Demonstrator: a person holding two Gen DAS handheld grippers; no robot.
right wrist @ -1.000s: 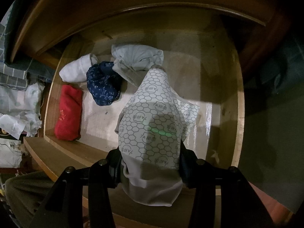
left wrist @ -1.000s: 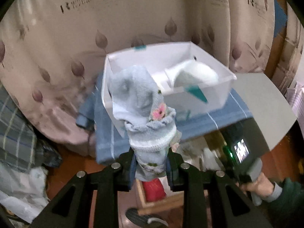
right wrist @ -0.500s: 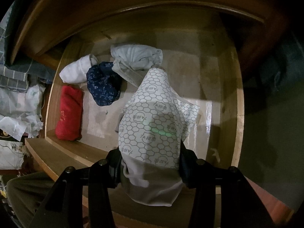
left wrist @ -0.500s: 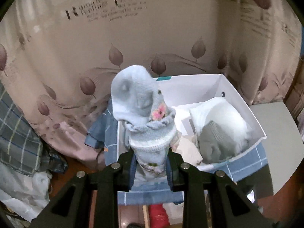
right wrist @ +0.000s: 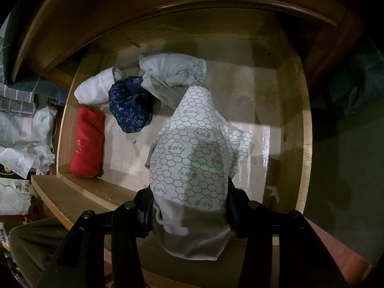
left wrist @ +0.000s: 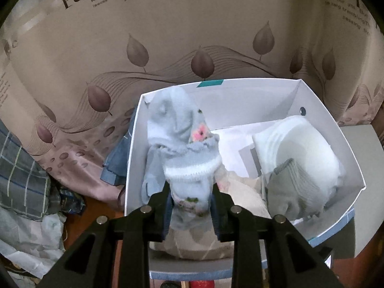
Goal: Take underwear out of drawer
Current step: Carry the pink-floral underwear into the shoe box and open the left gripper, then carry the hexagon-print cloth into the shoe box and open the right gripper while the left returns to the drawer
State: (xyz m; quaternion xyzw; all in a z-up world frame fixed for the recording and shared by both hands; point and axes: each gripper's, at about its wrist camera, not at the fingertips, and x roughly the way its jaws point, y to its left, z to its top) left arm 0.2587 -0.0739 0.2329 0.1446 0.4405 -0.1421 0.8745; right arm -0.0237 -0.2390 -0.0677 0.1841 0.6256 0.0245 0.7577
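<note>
My left gripper (left wrist: 190, 206) is shut on a pale blue frilled underwear piece with a pink flower (left wrist: 182, 144) and holds it over the left part of a white box (left wrist: 240, 96). The box holds a white folded piece (left wrist: 302, 148) and a grey one (left wrist: 292, 187). My right gripper (right wrist: 189, 213) is shut on white underwear with a grey hexagon print (right wrist: 192, 153), held above the open wooden drawer (right wrist: 283, 129). In the drawer lie a red piece (right wrist: 87, 141), a navy dotted piece (right wrist: 130, 105), a white piece (right wrist: 96, 88) and a pale grey piece (right wrist: 172, 72).
A leaf-patterned curtain (left wrist: 168, 48) hangs behind the box. Blue cloth (left wrist: 117, 163) lies under the box's left side. Plaid fabric (left wrist: 21, 168) and crumpled white material (left wrist: 28, 235) lie to the left. The dresser's curved wooden front (right wrist: 168, 4) arches over the drawer.
My left gripper has carried the pale blue piece toward and over the white box, which now fills the view. My right gripper with the hexagon-print piece has barely moved.
</note>
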